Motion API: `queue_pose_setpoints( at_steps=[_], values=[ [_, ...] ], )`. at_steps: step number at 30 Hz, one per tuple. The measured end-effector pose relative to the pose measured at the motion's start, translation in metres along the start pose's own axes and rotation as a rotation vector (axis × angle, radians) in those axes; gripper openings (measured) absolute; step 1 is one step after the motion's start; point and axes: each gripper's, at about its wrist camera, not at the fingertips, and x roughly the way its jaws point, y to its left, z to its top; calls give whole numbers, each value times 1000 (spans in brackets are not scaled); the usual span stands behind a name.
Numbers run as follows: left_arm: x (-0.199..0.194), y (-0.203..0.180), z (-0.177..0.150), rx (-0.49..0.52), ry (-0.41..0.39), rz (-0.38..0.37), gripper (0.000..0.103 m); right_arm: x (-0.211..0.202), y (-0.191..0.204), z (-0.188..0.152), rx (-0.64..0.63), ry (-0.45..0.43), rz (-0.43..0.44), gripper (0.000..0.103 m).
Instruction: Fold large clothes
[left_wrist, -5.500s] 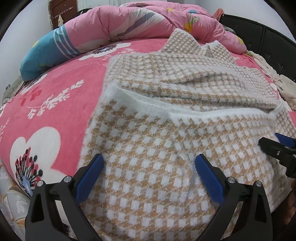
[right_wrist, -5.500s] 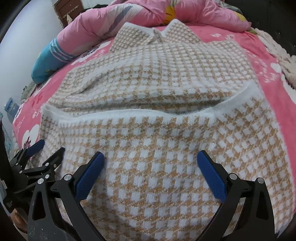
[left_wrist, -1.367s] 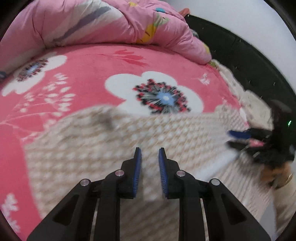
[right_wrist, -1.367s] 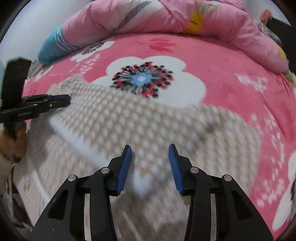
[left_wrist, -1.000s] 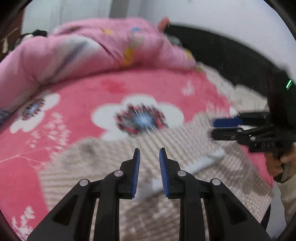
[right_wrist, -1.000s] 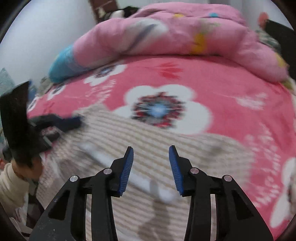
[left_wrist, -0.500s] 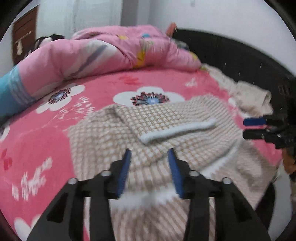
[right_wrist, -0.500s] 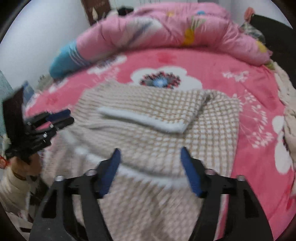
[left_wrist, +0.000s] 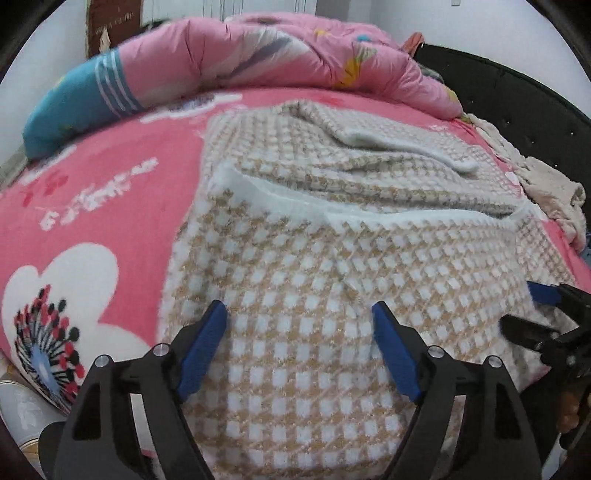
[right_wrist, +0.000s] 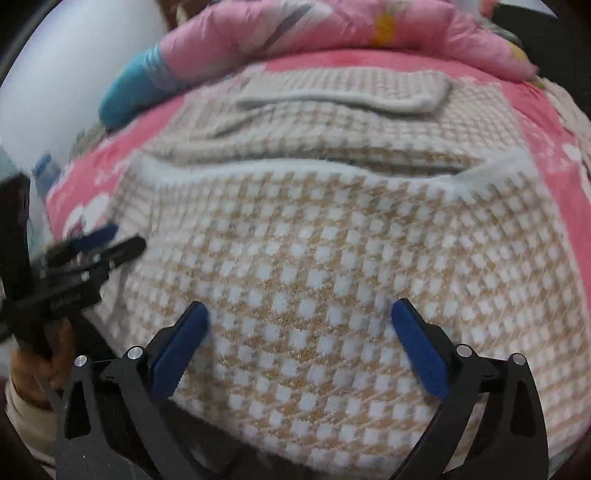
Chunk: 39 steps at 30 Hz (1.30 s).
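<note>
Here, near: left claw (left_wrist: 299, 325) and right claw (right_wrist: 301, 325), jaws opening wide, nothing between them, over garment's near edge | middle: checked beige-white garment (left_wrist: 332, 258) folded on pink floral bed (left_wrist: 92, 206) | far: pink quilt (left_wrist: 258, 55).

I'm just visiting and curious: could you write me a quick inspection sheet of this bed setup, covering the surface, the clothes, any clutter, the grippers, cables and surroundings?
Surface: pink floral bedspread.
Job's things: checked beige-and-white garment, partly folded, white-trimmed edges across its middle.
Clutter: rolled pink quilt at the far end; cream cloth bunched by the black headboard.
Grippers: left gripper and right gripper both opening above the garment, gripping nothing.
Cables: nothing seen.
Surroundings: white wall; brown wooden furniture behind the quilt.
</note>
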Motion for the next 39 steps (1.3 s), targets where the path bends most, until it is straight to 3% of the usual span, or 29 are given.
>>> queue_pose_setpoints(
  at_steps=[8, 16, 27, 33, 39],
  values=[
    [-1, 6, -2, -66, -12, -39, 84, 2, 0, 5, 60, 45, -27, 95],
    [-1, 8, -3, -70, -16, -60, 87, -1, -8, -2, 121, 17, -12, 95],
    [1, 4, -3, -59, -23, -59, 91, -7, -3, -16, 111, -15, -34, 95],
    [0, 3, -4, -56, -24, -58, 92, -8, 1, -10, 136, 34, -53, 95],
    [1, 5, -4, -55, -23, -73, 92, -35, 6, -1, 140, -83, -85, 95]
  ],
)
